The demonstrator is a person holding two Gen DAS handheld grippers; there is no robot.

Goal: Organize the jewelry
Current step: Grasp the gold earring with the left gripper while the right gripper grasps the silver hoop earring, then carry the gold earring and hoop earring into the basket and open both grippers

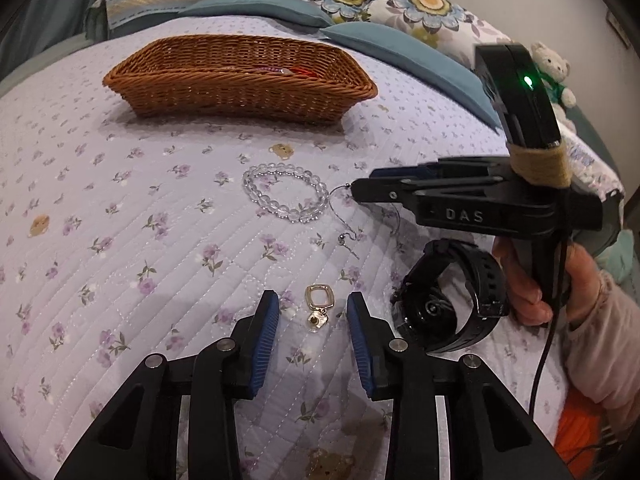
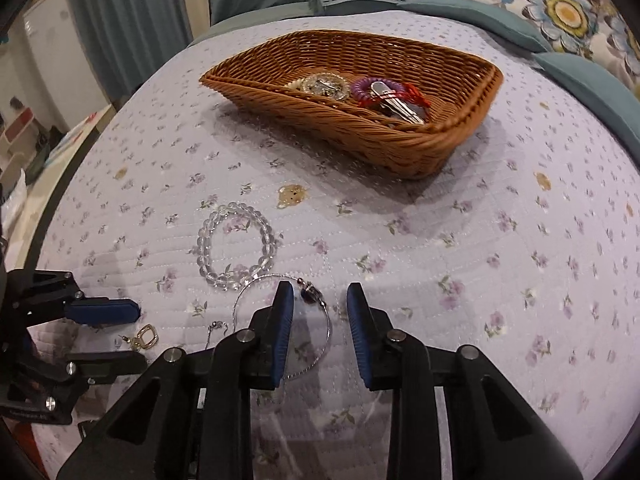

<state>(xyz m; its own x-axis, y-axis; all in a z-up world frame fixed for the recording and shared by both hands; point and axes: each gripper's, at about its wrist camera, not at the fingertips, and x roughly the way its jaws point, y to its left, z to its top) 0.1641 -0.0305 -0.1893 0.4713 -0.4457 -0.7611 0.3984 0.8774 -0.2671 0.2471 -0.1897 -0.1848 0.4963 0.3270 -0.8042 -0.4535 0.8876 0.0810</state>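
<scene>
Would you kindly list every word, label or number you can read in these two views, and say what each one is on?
"DAS": raised letters on the black side of the right gripper, in the left wrist view.
Watch: its face shows a mark, too dark to read.
Left gripper: small print low on its body in the right wrist view, too blurred to read.
Nothing legible on the basket or the quilt.

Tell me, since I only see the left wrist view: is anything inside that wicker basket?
Observer: Yes. The right wrist view looks into the basket, where a purple coil hair tie and a silver clip lie.
Operator: And that thin wire by the other tool?
Observer: It is a full silver bangle with a dark charm, and part of it sits between the open fingers of the right gripper.
Operator: Anything red in the basket?
Observer: A red cord, beside the clip.
</scene>
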